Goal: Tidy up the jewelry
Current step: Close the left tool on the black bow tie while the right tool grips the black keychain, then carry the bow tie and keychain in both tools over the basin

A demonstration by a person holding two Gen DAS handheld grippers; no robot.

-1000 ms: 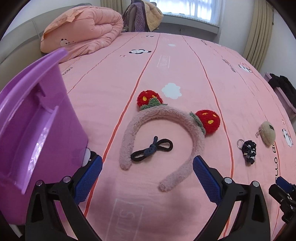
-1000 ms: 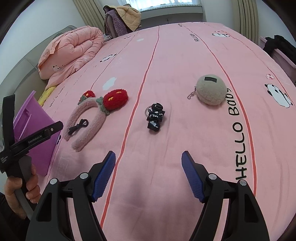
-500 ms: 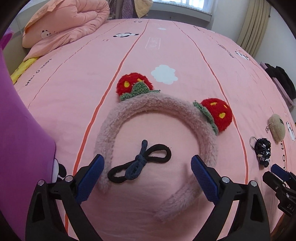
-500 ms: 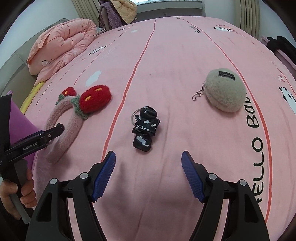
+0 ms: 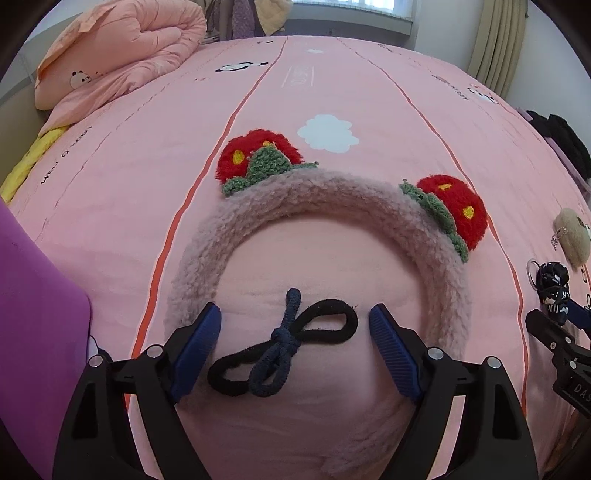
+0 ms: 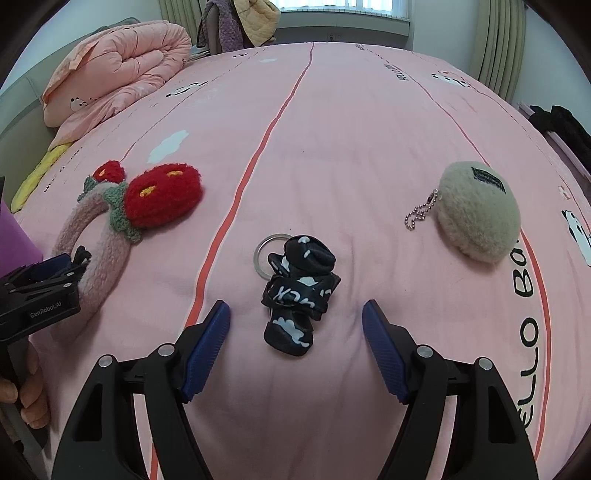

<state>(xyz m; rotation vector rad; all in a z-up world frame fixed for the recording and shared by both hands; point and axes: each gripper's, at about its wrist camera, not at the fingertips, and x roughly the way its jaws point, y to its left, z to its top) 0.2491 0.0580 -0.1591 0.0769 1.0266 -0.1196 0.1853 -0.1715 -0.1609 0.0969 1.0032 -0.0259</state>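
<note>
A black and navy hair tie (image 5: 284,347) lies on the pink bedsheet inside the arc of a fluffy pink headband (image 5: 317,199) with two red strawberry ears. My left gripper (image 5: 295,354) is open, low over the sheet, with the hair tie between its blue pads. A black and white keychain charm (image 6: 299,295) with a metal ring lies between the open fingers of my right gripper (image 6: 295,347). A beige plush keychain (image 6: 478,210) lies to the right. The headband also shows in the right wrist view (image 6: 110,229).
A purple plastic box (image 5: 33,332) stands at the left, close to my left gripper. A folded pink quilt (image 5: 118,62) lies at the bed's far left. Clothes on a chair (image 6: 240,22) stand beyond the bed. Dark clothing (image 6: 561,125) lies off the right edge.
Both grippers have moved forward and down. The hair tie now sits between the left pads and the black charm between the right pads. Both stay open.
</note>
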